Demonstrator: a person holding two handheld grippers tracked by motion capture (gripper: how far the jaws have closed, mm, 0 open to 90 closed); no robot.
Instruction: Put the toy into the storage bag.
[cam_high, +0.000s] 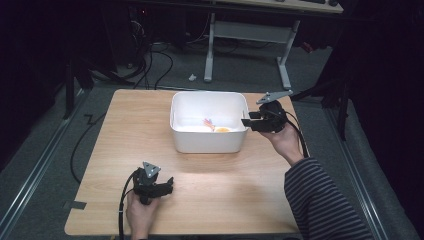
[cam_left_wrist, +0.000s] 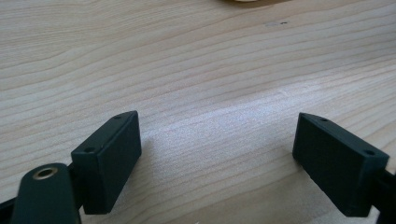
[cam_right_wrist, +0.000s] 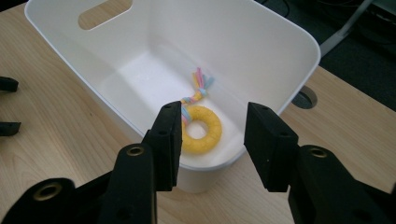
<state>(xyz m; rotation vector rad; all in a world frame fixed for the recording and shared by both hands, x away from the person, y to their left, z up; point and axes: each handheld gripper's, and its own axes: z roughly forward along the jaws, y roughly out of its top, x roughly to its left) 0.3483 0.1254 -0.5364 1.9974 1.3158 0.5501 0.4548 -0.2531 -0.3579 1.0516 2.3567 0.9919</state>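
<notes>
Yellow ring toy (cam_high: 222, 129) in high view: small orange-yellow speck low in white bin (cam_high: 209, 145), ring shape unreadable; braided tail beside it a blur.
In right gripper view ring's left side hidden behind near jaw of right gripper (cam_right_wrist: 212, 144).
Left gripper view: pale rounded object (cam_left_wrist: 247, 1) cut off by top edge, identity unclear.
Person's right sleeve (cam_high: 320, 200) cut off at lower right corner of high view.

The left gripper (cam_high: 167, 186) sits at about seven o'clock in the high view, held low in the left hand (cam_high: 141, 212), its jaws level, pointing toward three o'clock and standing wide apart with nothing between them. The right gripper (cam_high: 246, 121) is at about two o'clock, raised in the right hand (cam_high: 285, 140), pointing toward nine o'clock, jaws parted and empty; a striped sleeve (cam_high: 320, 200) covers that forearm.
</notes>
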